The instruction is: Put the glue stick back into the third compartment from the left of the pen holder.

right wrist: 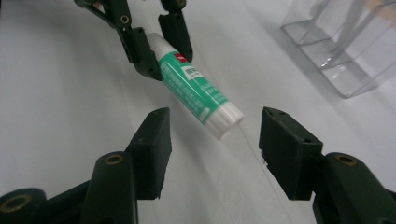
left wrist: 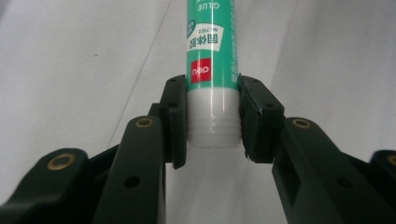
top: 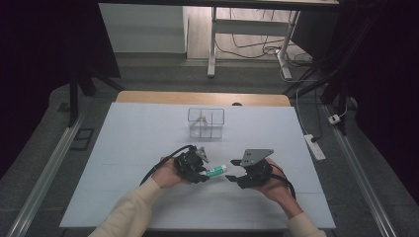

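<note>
A green and white glue stick (top: 216, 172) hangs level over the white table sheet, between my two grippers. My left gripper (top: 203, 174) is shut on one white end of it; in the left gripper view the pads (left wrist: 173, 116) press both sides of that end of the glue stick (left wrist: 210, 70). My right gripper (top: 232, 171) faces it from the right. In the right gripper view its jaws (right wrist: 217, 135) stand wide apart, and the free white tip of the glue stick (right wrist: 196, 88) points into the gap without touching either pad. The left gripper (right wrist: 154, 42) shows behind.
A clear plastic organiser (top: 206, 122) with several compartments stands at the middle back of the table sheet (top: 123, 163), also near the top right as the organiser (right wrist: 341, 51). A power strip (top: 314, 146) lies on the floor to the right.
</note>
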